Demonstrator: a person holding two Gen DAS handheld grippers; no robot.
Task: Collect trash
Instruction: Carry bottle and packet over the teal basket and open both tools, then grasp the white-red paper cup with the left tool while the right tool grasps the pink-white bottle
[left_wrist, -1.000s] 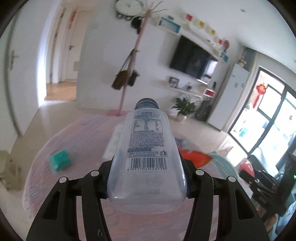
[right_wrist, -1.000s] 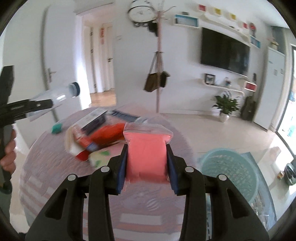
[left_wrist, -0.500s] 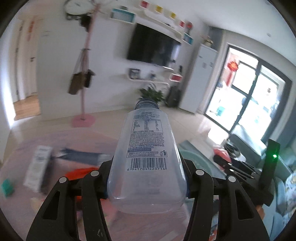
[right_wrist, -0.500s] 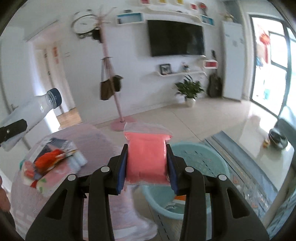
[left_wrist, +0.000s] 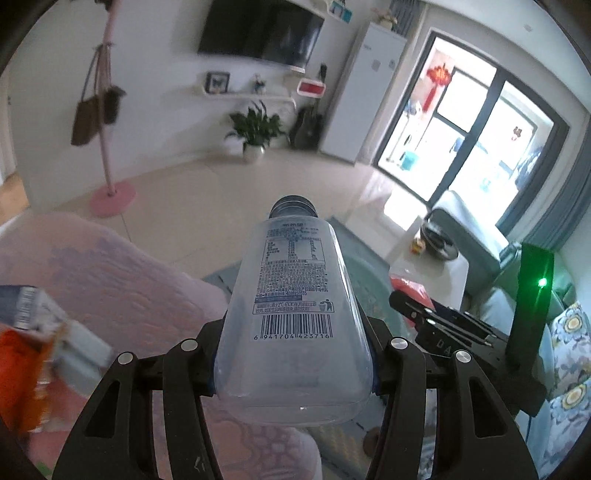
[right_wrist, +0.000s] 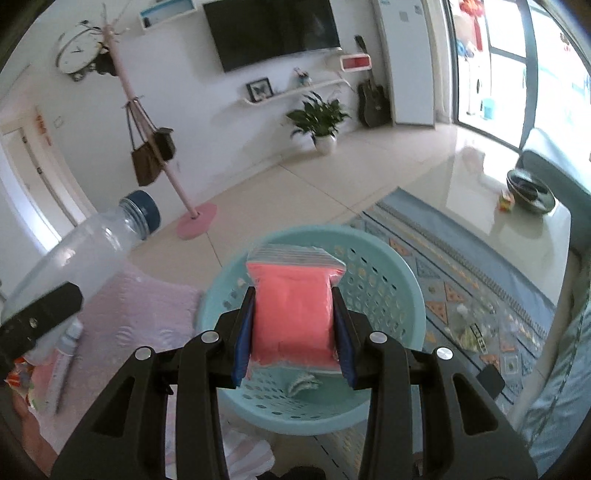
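Swinging away from the desk (right_wrist: 122, 310), the right hand-held gripper (right_wrist: 293, 325) now holds its pink packet (right_wrist: 293, 314) over the teal basket (right_wrist: 402, 295), which holds white scraps; the left hand-held gripper (left_wrist: 293, 354) clamps a clear bottle (left_wrist: 293, 314) beside the basket.

My left claw (left_wrist: 293, 363) grips a clear plastic bottle (left_wrist: 293, 317) by its base, dark blue cap pointing away from me, barcode label facing up; it looks empty. My right claw (right_wrist: 293, 334) pinches a pink filled zip bag (right_wrist: 293, 314) upright, its clear sealed top uppermost, directly over the light teal perforated basket (right_wrist: 391, 280) on the floor. A whitish scrap (right_wrist: 301, 384) lies in the basket's bottom.
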